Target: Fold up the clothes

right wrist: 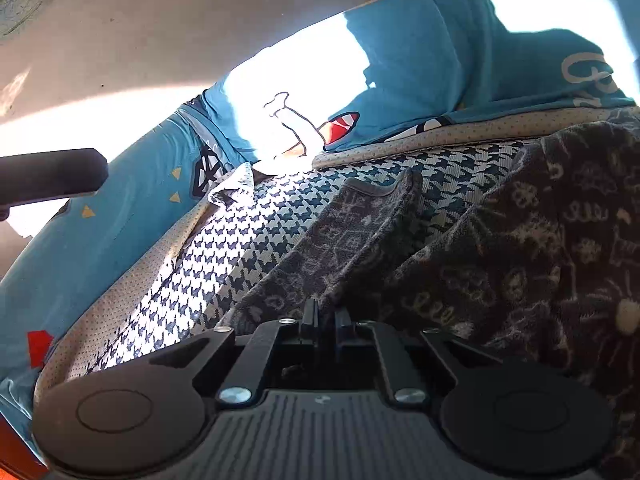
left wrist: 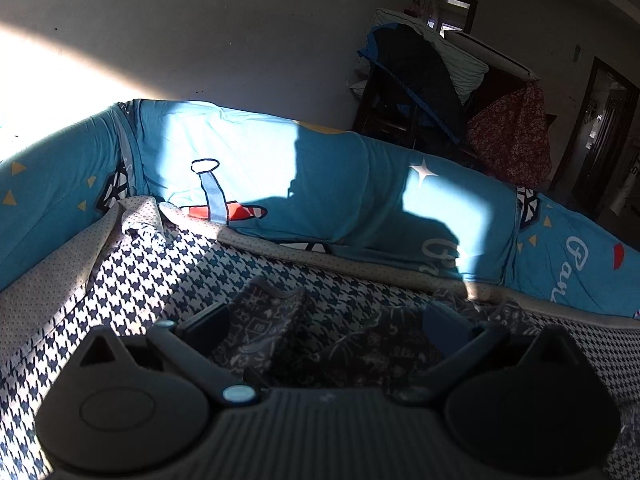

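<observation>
Blue cushions [left wrist: 340, 176] behind houndstooth cover [left wrist: 160, 280]; left gripper [left wrist: 324, 324] wide open, right gripper [right wrist: 326, 314] clamped on dark garment [right wrist: 520, 248].

A houndstooth cover [left wrist: 168, 276] in dark blue and white spreads across the lower left of the left wrist view. Along its far edge runs a beige dotted fabric border [left wrist: 48, 280]. Behind it, across the middle of the frame, stands a blue cushion [left wrist: 352, 184] printed with a white star, yellow triangles and a red-and-white shape. At upper right, a red floral cloth [left wrist: 512, 132] hangs on dark furniture [left wrist: 384, 108], against a pale wall [left wrist: 200, 32].
</observation>
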